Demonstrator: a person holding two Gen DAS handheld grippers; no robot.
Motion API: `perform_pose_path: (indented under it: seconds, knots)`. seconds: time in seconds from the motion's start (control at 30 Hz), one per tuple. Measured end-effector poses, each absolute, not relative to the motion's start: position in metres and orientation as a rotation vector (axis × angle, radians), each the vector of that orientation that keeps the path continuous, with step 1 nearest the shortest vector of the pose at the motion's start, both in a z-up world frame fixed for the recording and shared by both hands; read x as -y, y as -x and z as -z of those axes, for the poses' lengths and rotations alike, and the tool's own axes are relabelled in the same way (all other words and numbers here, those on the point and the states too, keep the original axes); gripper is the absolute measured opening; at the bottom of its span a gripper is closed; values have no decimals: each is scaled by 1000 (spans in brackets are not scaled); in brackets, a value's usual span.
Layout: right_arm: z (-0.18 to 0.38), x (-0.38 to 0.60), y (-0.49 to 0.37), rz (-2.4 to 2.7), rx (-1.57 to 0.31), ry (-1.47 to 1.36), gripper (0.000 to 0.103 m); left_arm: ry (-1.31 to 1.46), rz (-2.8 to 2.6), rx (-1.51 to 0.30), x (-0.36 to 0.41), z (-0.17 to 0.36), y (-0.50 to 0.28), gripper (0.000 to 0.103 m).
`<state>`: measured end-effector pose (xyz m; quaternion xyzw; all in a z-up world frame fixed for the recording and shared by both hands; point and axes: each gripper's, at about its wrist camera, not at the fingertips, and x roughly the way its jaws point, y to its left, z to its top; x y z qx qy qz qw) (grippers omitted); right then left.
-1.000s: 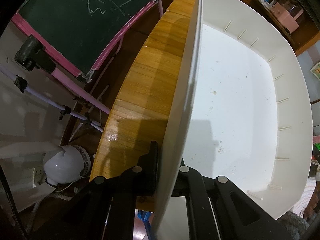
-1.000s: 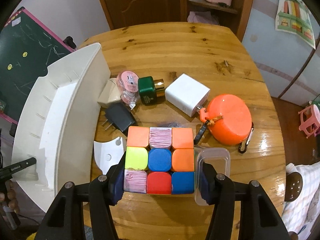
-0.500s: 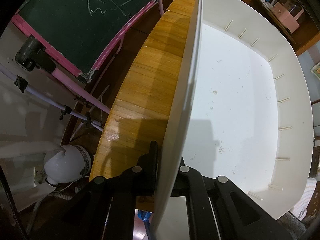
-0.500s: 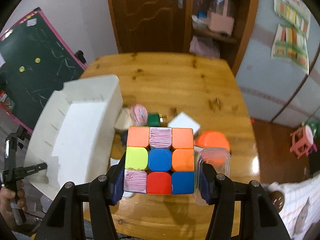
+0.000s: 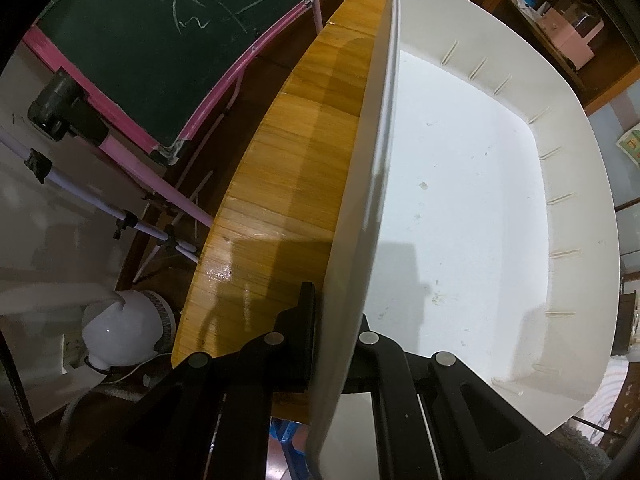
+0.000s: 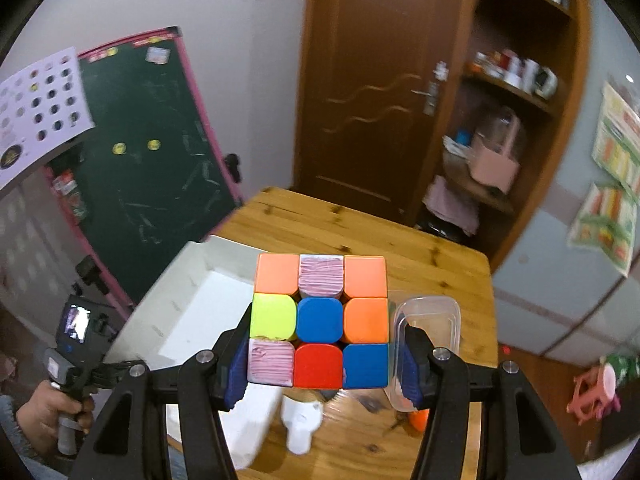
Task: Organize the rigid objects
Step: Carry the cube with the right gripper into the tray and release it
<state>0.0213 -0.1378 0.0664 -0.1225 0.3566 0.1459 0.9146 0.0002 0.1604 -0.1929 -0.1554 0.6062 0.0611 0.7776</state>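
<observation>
— Right claw (image 6: 318,364)?
— Clamped on the puzzle cube (image 6: 320,320), both blue pads against its sides, held up above the wooden worktop (image 6: 420,264).
— Left claw (image 5: 334,328)?
— Pinched nearly closed on the near wall of the white bin (image 5: 460,200). Bin standing on the worktop, interior bare.

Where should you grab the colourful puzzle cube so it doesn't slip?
Grip the puzzle cube on two opposite flat side faces, coming in level with them, as the right gripper does now. Its flat, parallel sides give the jaws full contact; corners or edges would probably twist out.
</observation>
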Motion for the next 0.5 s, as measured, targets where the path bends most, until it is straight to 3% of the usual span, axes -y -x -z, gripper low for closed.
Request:
perform_pose_path:
  seconds: [0.23,0.5]
  knots:
    - [-46,90,-36,-409,-778,281,60,336,-123,-1307,-161,194,0,6]
    - [41,47,-61,-460,-962,330,60,337,-116,-1302,-161,195,0,6]
